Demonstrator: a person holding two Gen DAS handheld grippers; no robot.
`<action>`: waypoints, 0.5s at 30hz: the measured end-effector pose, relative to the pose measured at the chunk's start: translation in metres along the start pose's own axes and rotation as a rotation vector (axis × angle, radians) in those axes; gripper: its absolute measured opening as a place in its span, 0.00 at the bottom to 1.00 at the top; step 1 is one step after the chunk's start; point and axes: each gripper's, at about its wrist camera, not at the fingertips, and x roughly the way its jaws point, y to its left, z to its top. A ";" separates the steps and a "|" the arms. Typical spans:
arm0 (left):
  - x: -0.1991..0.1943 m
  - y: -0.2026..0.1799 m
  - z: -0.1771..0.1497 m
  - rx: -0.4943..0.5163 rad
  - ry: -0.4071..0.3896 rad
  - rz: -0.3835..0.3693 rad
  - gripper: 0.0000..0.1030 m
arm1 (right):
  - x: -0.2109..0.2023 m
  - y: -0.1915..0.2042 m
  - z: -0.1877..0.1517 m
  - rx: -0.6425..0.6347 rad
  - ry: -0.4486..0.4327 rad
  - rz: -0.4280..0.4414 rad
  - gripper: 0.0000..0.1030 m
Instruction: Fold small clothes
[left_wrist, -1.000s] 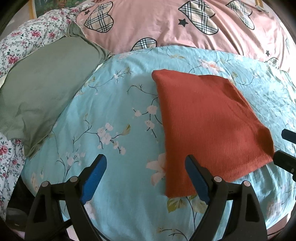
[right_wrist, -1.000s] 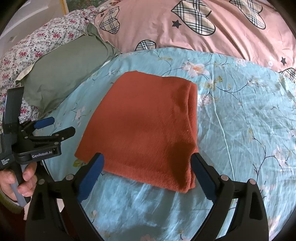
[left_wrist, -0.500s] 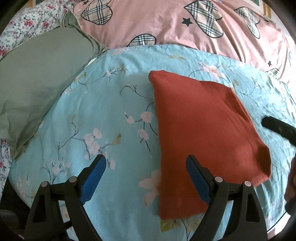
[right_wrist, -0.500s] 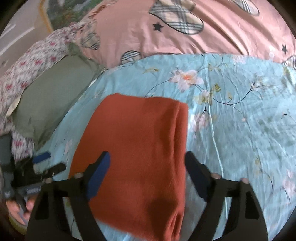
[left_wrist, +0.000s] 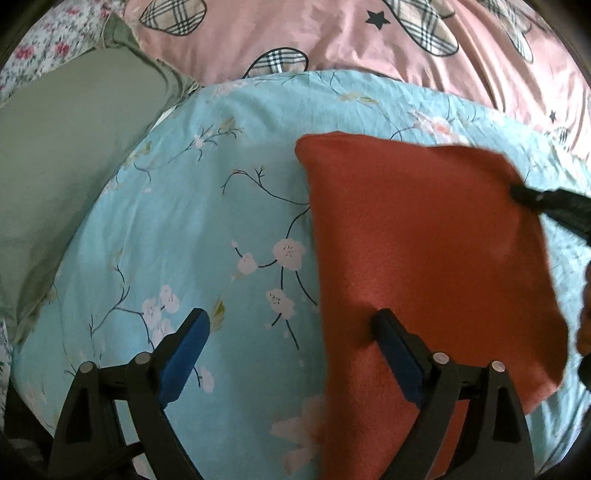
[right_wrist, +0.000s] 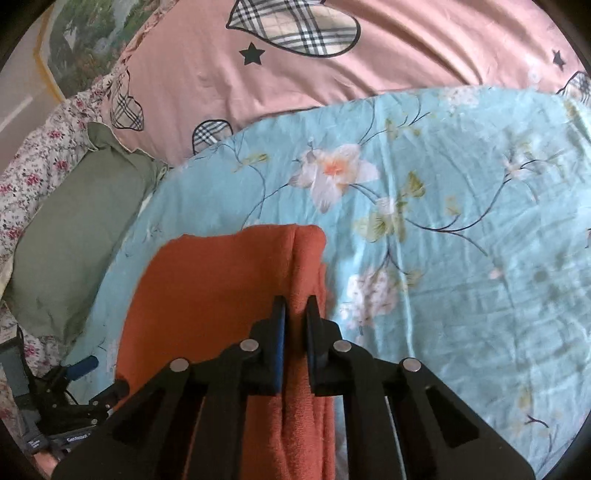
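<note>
Your right tool (right_wrist: 294, 314) has closed since a second ago: then its two fingers stood wide apart in front of the near edge of the red garment (left_wrist: 417, 251), and now they sit almost together, pinching a raised ridge of the cloth along the garment's right-hand folded edge. Your left tool (left_wrist: 291, 339) has not closed; its fingers stand wide apart and grip nothing, one blue pad over the garment's left edge and the other over the blue flowered sheet (left_wrist: 207, 229) beside it. It has come nearer the garment over the same second. The garment itself lies flat and already folded on the sheet, with the green pillow (left_wrist: 62, 155) well off to its left and the pink quilt (right_wrist: 332, 62) beyond its far edge. The pinch suggests you are about to carry that right edge across for another fold, or lift the whole piece. With only one side gripped, the loose layers could slip apart when you lift, so the left tool probably needs its own hold on the left edge first.
</note>
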 end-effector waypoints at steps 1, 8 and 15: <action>0.003 -0.003 -0.001 0.007 0.004 0.009 0.91 | 0.006 0.000 -0.002 -0.015 0.018 -0.022 0.10; 0.006 -0.004 -0.003 0.010 0.005 0.015 0.92 | 0.017 -0.003 -0.010 0.013 0.069 -0.074 0.25; -0.011 0.000 -0.010 -0.039 0.002 -0.002 0.91 | -0.040 0.017 -0.035 -0.006 -0.017 -0.038 0.49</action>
